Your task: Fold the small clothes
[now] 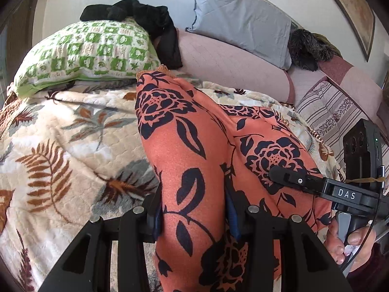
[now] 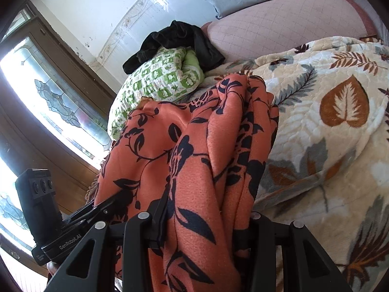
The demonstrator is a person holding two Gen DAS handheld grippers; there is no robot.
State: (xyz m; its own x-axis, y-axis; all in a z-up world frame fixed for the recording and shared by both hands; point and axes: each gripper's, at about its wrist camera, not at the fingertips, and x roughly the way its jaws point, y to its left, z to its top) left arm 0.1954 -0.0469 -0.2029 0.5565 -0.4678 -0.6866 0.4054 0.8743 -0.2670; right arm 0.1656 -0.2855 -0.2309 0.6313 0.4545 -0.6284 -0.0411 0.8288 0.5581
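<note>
Left wrist view: the left gripper (image 1: 194, 221) sits at the bottom of the frame, its two black fingers pinching a bunched fold of an orange garment (image 1: 184, 146) printed with dark navy roses and leaves. The cloth fills the gap between the fingers and runs away from the camera in a long raised ridge across the bed. Under it lies a cream blanket (image 1: 63, 146) patterned with brown and grey leaves. At the far end of the garment is a green-and-white checked pillow (image 1: 82, 53), with a black garment (image 1: 145, 17) heaped on top of it. Behind that stand a pale pink cushion (image 1: 226, 60) and a grey pillow (image 1: 240, 17) leaning against the white wall. At the right edge, the right gripper (image 1: 277, 172) reaches in from the side, its finger lying against the orange cloth; a person's hand (image 1: 347, 241) holds its handle.

Right wrist view: the right gripper (image 2: 204, 221) is at the bottom, its fingers closed on a thick gather of the same orange garment (image 2: 194, 158), which hangs in several vertical folds and stretches toward the pillow. The cream blanket (image 2: 328, 126) lies to the right. The green-and-white checked pillow (image 2: 160, 77) is beyond the garment, the black garment (image 2: 175, 39) draped over it, the pale pink cushion (image 2: 279, 19) behind. At the lower left, the left gripper (image 2: 102, 209) is seen from the side, touching the orange cloth. A wood-framed window (image 2: 48, 92) with patterned glass fills the left side.
</note>
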